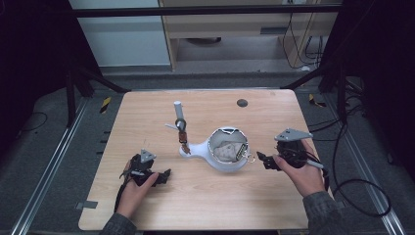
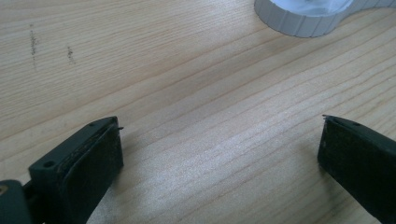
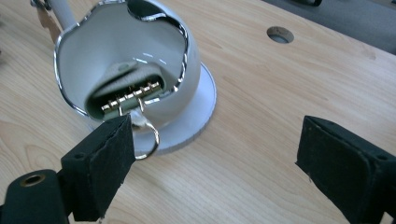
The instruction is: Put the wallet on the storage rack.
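Observation:
A white egg-shaped bowl (image 1: 228, 165) with a chrome rim stands on a white base mid-table. Inside it lies a grey key case (image 1: 226, 150) (image 3: 125, 80) whose gold hooks and metal ring (image 3: 150, 140) hang over the rim. A thin white post (image 1: 178, 109) rises from the base's small end, with a brown tag and keys (image 1: 183, 133) hanging on it. My right gripper (image 1: 262, 159) (image 3: 215, 123) is open just right of the bowl, its left finger (image 3: 109, 154) close to the ring. My left gripper (image 1: 165, 175) (image 2: 219, 125) is open over bare wood, front-left of the base (image 2: 299, 21).
The wooden table (image 1: 205, 205) has a round hole (image 1: 242, 103) (image 3: 280, 34) near its far edge. Black frame struts and cables stand off the table on both sides. A cable loops on the floor to the right (image 1: 362, 196).

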`<state>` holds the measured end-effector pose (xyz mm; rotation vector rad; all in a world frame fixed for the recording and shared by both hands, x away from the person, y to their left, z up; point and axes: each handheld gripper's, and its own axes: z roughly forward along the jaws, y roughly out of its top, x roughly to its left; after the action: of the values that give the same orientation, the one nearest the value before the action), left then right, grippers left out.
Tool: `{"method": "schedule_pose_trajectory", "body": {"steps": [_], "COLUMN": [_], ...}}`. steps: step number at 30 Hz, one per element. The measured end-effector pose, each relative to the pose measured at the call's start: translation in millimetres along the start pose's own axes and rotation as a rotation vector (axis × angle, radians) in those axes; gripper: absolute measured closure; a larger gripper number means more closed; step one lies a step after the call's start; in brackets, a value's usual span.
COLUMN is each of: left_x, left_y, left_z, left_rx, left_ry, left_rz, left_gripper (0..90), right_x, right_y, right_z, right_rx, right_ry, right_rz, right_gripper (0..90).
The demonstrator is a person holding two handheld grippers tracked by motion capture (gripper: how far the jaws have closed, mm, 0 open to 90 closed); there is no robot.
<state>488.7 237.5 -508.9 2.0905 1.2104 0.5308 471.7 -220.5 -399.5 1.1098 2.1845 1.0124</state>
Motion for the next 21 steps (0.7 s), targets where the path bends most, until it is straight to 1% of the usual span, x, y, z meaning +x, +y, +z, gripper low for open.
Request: {"method": "schedule_pose_trajectory", "body": {"steps": [3,7,9,12,13,14,20,21], "left_x": [-0.2,-0.2,-0.3,-0.3,-0.2,-0.3,-0.3,-0.3], "left_y": [-0.2,-0.3,-0.3,-0.3,-0.3,-0.3,-0.3,-0.4], "left_z": [-0.2,-0.3,-0.3,-0.3,-0.3,-0.3,-0.4,-0.4], "left_rx": [0.0,0.0,0.0,0.0,0.0,0.0,0.0,0.0], "left_ry": [-0.001,-0.001,-0.001,-0.001,-0.001,-0.001,-0.001,-0.001], "left_rz": [0.0,0.0,0.0,0.0,0.0,0.0,0.0,0.0], "left_gripper": [0.0,0.0,0.0,0.0,0.0,0.0,0.0,0.0], "right_x": [-2.5,-6.8,-8.5,-12.5,-13.6,-14.7,-19.1,-19.0], "right_y": [-9.2,-23.1,-30.6,-40.9,-45.1,-48.2,-62.8,-65.2], "right_z": [1.6,3.5,4.1,6.9,7.9,8.7,16.4,18.4], "right_rx": [-0.002,-0.003,0.003,0.012,0.015,0.021,0.041,0.047], "right_ry": [-0.004,-0.008,-0.006,-0.007,-0.004,-0.007,-0.005,-0.005], "right_rz": [0.006,0.029,0.051,0.07,0.088,0.094,0.13,0.142], "right_gripper": [11.2,11.2,11.2,11.2,11.3,11.2,10.2,9.9]}}
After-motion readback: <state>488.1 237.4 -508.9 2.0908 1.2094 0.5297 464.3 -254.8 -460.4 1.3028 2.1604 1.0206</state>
